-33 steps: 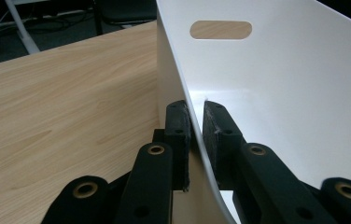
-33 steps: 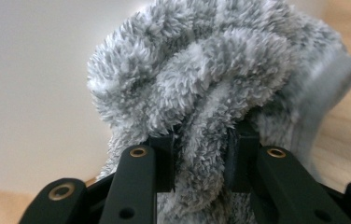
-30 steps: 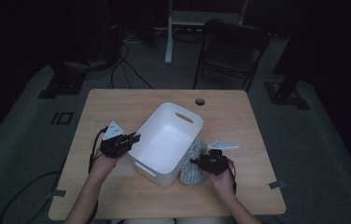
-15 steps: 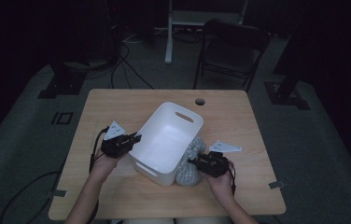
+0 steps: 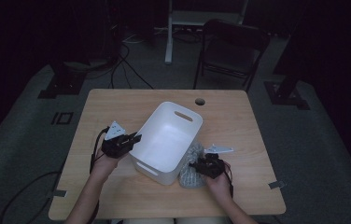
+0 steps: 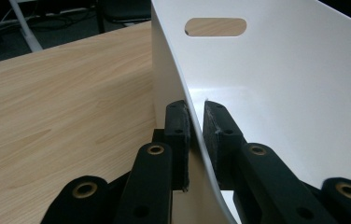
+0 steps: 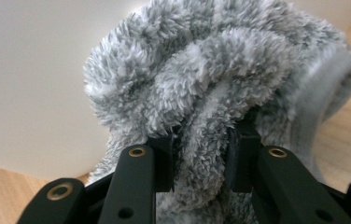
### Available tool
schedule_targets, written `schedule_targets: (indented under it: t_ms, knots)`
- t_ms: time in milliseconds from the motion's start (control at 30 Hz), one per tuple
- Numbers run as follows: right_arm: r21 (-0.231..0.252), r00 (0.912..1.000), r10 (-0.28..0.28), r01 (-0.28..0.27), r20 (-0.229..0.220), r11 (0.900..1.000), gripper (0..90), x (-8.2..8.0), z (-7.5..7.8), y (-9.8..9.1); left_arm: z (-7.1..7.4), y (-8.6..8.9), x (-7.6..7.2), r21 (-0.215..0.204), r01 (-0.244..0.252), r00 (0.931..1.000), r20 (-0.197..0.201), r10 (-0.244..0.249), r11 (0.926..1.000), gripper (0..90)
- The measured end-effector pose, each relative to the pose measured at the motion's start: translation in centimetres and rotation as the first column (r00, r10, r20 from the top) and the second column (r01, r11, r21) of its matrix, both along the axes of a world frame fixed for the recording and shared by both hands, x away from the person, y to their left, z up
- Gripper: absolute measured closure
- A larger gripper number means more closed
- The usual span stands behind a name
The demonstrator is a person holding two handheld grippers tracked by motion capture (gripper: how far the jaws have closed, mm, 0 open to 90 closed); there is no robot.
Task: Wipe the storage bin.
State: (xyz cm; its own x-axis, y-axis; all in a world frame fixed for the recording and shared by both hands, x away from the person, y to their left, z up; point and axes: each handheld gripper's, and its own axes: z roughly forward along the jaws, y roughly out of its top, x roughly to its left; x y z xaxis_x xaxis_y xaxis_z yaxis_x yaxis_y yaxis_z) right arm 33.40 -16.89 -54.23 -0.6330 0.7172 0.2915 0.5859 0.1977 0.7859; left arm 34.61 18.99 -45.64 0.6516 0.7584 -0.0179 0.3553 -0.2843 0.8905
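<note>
The right gripper [image 7: 199, 158] pinches just a fold of the fluffy grey cloth [image 7: 220, 79] beside the white bin [image 5: 169, 140], whose wall the left gripper [image 6: 196, 121] fingers squeeze, so I think the cloth could slip or catch the rim.

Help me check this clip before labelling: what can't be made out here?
- Grey fuzzy cloth: what kind of item it is; bunched up, its lower part behind the right tool.
- White bin: its floor near the person, hidden by its own wall in the high view.
- Floor clutter beyond the table: too dark.
</note>
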Motion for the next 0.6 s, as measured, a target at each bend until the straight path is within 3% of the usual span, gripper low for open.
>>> schedule_targets:
  t_ms: [133, 267, 400, 533, 600]
  knots:
    - [-0.018, 0.9998, 0.001, -0.002, -0.02, 0.9998, 70.1, 0.0, 0.5, 0.2, 0.0, 0.0, -0.1, -0.002, -0.01, 0.9999, -0.001, 0.01, 0.9999, 80.6]
    - [0.013, 0.9991, 0.038, -0.038, -0.019, 0.9992, 70.0, -0.8, 1.6, 0.1, 0.0, -0.1, -0.1, -0.001, -0.015, 0.9999, 0.0, 0.015, 0.9999, 80.6]
    - [0.073, 0.9943, 0.097, -0.1, 0.044, 0.9923, 69.8, -2.7, 3.9, 0.2, 0.0, -0.2, -0.1, -0.006, -0.018, 0.9998, -0.001, 0.018, 0.9998, 80.6]
    - [0.14, 0.9867, 0.106, -0.123, 0.123, 0.9824, 69.3, -4.3, 5.9, 0.2, -0.1, -0.2, -0.2, -0.007, -0.012, 0.9999, -0.001, 0.012, 0.9999, 80.6]
    - [0.129, 0.9851, 0.104, -0.122, 0.137, 0.9841, 68.9, -4.4, 6.1, 0.5, -0.1, -0.2, -0.2, -0.012, -0.01, 0.9999, -0.003, 0.01, 0.9999, 80.6]
